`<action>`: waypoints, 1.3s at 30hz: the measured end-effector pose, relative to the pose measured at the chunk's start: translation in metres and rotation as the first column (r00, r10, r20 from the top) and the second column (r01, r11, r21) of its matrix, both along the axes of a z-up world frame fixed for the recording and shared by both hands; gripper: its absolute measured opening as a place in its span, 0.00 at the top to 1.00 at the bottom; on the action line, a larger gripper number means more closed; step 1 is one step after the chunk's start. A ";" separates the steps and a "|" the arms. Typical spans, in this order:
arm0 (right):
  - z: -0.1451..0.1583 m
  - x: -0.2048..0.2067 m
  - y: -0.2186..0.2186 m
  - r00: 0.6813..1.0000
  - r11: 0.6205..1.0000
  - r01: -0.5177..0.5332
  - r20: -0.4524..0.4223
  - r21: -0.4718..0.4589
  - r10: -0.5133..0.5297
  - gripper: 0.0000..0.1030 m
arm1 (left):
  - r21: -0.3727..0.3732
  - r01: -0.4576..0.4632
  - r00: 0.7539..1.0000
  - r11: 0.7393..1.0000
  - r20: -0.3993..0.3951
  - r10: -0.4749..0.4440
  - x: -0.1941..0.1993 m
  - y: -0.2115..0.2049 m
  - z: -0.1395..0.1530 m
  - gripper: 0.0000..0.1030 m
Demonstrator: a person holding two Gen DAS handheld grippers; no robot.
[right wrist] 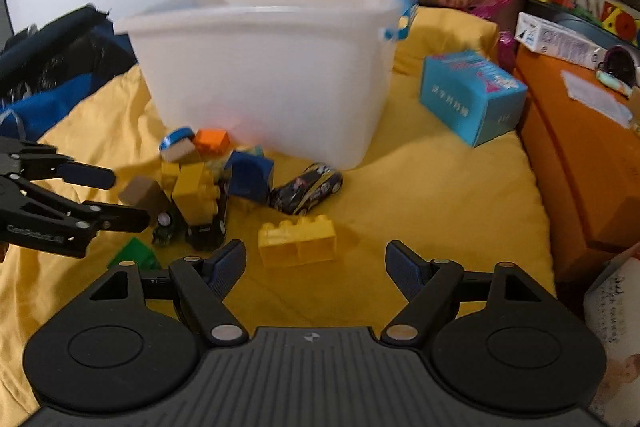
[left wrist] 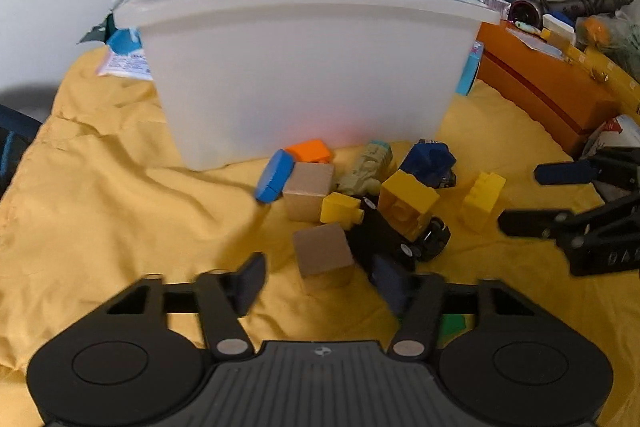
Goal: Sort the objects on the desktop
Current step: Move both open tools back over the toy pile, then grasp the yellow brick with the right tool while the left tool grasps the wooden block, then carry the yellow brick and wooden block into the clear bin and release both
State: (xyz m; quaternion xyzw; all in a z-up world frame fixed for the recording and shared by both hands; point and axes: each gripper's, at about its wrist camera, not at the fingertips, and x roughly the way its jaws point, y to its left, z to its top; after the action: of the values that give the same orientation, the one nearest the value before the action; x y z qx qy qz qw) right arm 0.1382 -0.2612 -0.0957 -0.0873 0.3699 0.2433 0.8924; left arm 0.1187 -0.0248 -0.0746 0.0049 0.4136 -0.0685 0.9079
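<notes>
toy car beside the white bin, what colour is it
Black with yellow streaks; the toy car shows best in the right wrist view.

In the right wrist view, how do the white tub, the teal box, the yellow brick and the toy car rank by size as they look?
1. white tub
2. teal box
3. yellow brick and toy car: they look alike, and the brick is nearer the camera, so I leave them unranked.

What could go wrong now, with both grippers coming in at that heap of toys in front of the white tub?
1. The toys lie packed together: closing on the wooden cube could nudge the yellow-topped toy truck beside it.
2. The left gripper and right gripper approach the same heap and might bump.
3. The yellow cloth is wrinkled, so a low finger could snag it.
</notes>
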 end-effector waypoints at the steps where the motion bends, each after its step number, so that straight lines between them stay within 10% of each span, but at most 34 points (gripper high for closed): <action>1: -0.002 0.001 0.001 1.000 1.000 -0.008 -0.002 -0.005 0.008 0.23 | -0.011 -0.002 1.000 1.000 -0.003 0.002 0.002 0.001 -0.001 0.51; 6: -0.013 0.009 0.016 0.999 0.998 -0.049 0.005 -0.050 0.049 0.23 | -0.010 -0.010 1.000 1.000 -0.009 0.010 0.003 0.000 -0.006 0.66; 10: -0.021 0.019 0.025 0.997 0.993 -0.078 -0.008 -0.088 0.078 0.49 | -0.001 -0.021 1.000 1.000 -0.005 0.021 0.000 0.001 -0.005 0.66; 39: 0.099 -0.026 -0.009 0.991 0.980 0.056 0.111 0.190 -0.078 0.49 | -0.021 -0.045 0.986 0.999 0.157 0.048 -0.040 0.040 0.117 0.66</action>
State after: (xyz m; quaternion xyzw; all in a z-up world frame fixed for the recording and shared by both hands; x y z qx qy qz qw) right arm 0.1122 -0.2701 0.0029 -0.0052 0.2947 0.2407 0.9247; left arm 0.0785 0.0148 0.0425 -0.0074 0.3398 -0.0502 0.9391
